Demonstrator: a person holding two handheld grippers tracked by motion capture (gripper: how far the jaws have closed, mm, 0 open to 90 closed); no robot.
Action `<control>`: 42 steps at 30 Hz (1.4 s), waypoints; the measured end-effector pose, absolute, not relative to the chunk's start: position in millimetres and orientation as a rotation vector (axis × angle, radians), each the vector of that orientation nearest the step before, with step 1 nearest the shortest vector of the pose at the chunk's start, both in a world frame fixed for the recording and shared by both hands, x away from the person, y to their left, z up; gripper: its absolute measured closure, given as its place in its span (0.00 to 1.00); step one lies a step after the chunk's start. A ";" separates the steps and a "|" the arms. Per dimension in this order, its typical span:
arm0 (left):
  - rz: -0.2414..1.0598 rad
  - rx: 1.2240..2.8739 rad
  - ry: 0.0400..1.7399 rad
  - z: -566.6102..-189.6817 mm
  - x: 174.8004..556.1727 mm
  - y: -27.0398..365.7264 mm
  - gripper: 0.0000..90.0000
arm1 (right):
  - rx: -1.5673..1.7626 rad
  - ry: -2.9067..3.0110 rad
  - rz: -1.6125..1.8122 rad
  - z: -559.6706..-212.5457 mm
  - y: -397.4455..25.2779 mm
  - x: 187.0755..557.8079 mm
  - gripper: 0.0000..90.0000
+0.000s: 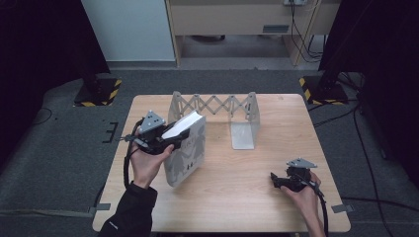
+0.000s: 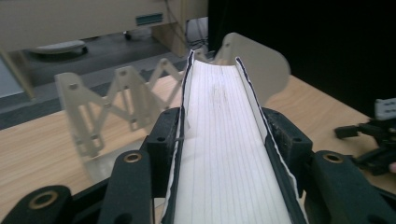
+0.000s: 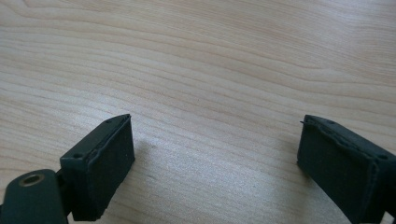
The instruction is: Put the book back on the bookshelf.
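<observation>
A thick book (image 1: 190, 148) with a grey cover stands tilted on the left half of the wooden table (image 1: 237, 192), its white page edge turned up and to the left. My left gripper (image 1: 170, 139) is shut on it near its top. In the left gripper view the two black jaws press on both covers, with the page block (image 2: 224, 140) between them. An expanding scissor-type book rack (image 1: 212, 106) stands just behind the book, also seen as pale lattice (image 2: 107, 102). My right gripper (image 1: 279, 180) rests low at the front right, open, with bare wood between its jaws (image 3: 215, 154).
The rack's right bookend and its flat foot (image 1: 243, 134) sit at the table's centre back. Black stands on striped bases (image 1: 99, 91) (image 1: 323, 89) flank the far corners on the carpet. Cables run along the floor on the right (image 1: 365, 148).
</observation>
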State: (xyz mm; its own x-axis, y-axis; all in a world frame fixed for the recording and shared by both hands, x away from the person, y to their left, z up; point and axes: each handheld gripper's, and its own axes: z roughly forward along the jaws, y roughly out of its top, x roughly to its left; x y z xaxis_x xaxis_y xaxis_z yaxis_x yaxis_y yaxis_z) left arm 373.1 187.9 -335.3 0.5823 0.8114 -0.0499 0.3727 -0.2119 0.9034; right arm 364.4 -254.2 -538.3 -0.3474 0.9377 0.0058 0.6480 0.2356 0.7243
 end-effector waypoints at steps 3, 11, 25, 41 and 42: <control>0.587 1.799 1.014 -331.9 381.7 195.3 0.57 | 1.453 2.082 0.898 -538.3 -254.2 364.4 0.13; 0.646 1.729 1.113 -327.0 406.7 207.5 0.57 | 1.452 2.082 0.897 -538.3 -254.3 364.4 0.12; 0.691 1.665 1.188 -335.6 451.0 191.0 0.57 | 1.455 2.078 0.898 -538.4 -254.1 364.7 0.12; 0.752 1.602 1.231 -353.0 486.6 163.1 0.57 | 1.455 2.078 0.898 -538.4 -254.1 364.7 0.12; 0.759 1.595 1.232 -354.5 488.1 161.3 0.57 | 1.454 2.078 0.898 -538.4 -254.1 364.7 0.12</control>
State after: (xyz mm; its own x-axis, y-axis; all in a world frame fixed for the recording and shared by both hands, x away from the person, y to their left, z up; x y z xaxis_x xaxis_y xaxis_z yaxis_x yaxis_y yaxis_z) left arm 488.1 161.3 -354.5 0.3002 0.9511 -0.0728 0.3628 -0.0433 0.9309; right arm 364.7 -254.1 -538.4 -0.3449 0.9386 0.0064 0.6476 0.2331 0.7254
